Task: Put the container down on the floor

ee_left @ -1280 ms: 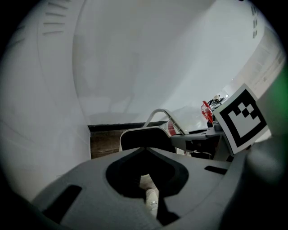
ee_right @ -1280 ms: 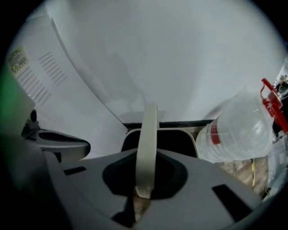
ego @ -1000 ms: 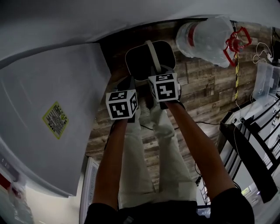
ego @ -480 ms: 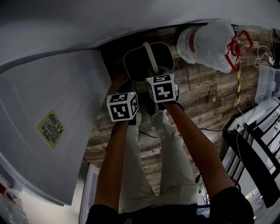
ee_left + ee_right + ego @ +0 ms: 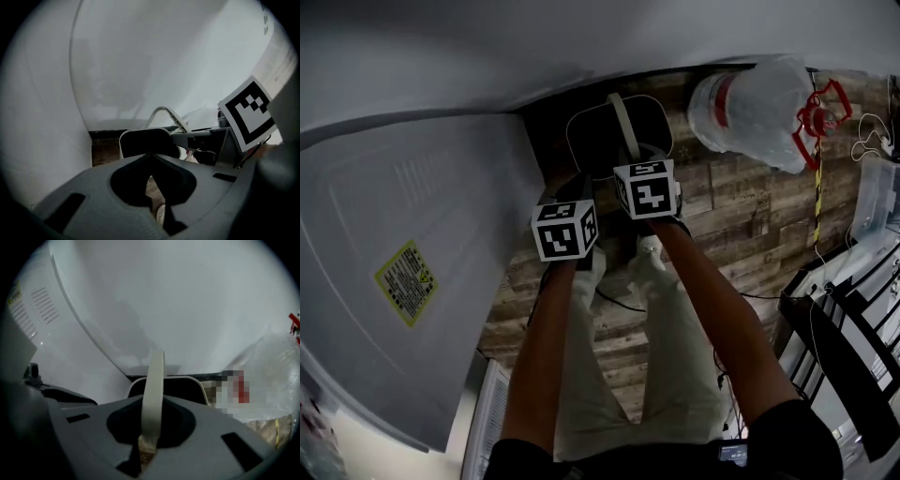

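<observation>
This looks like an indoor utility or storage corner. There is a wood-plank floor (image 5: 750, 216), a big white appliance (image 5: 441, 216) with a yellow warning label (image 5: 403, 281), black metal racks (image 5: 853, 347), loose cables (image 5: 865, 141) and a clear plastic bag (image 5: 759, 98).

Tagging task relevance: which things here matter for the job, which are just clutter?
Job: container, its handle, right gripper shut on that handle, wooden floor.
Lying about: clear water jug, white panel with yellow label, black cable; left gripper shut, empty.
</observation>
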`<control>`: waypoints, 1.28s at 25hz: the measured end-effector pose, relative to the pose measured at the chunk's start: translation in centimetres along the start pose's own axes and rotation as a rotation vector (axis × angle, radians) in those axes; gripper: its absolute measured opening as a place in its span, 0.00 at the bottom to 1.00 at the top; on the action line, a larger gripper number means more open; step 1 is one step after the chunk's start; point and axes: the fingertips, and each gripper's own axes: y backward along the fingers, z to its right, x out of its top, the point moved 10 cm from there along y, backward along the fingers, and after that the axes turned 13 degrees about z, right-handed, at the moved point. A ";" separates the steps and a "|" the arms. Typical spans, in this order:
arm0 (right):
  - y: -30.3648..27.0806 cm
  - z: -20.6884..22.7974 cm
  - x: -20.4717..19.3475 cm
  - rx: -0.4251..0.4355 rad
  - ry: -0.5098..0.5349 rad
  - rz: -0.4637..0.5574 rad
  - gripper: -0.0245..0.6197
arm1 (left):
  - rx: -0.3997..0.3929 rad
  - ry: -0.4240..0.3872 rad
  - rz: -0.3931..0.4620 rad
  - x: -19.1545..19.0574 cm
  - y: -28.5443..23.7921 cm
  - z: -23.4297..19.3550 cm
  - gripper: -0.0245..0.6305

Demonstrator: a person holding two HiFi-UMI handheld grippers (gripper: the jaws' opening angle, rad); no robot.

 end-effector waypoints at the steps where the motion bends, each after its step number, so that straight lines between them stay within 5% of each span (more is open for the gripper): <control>1: -0.2 0.1 -0.1 0.001 0.000 0.002 0.09 | 0.004 0.003 0.004 -0.1 -0.2 -0.1 0.06; 32: -3.6 0.8 -2.5 0.016 0.008 0.034 0.09 | 0.045 0.033 0.005 -2.8 -2.8 -0.9 0.06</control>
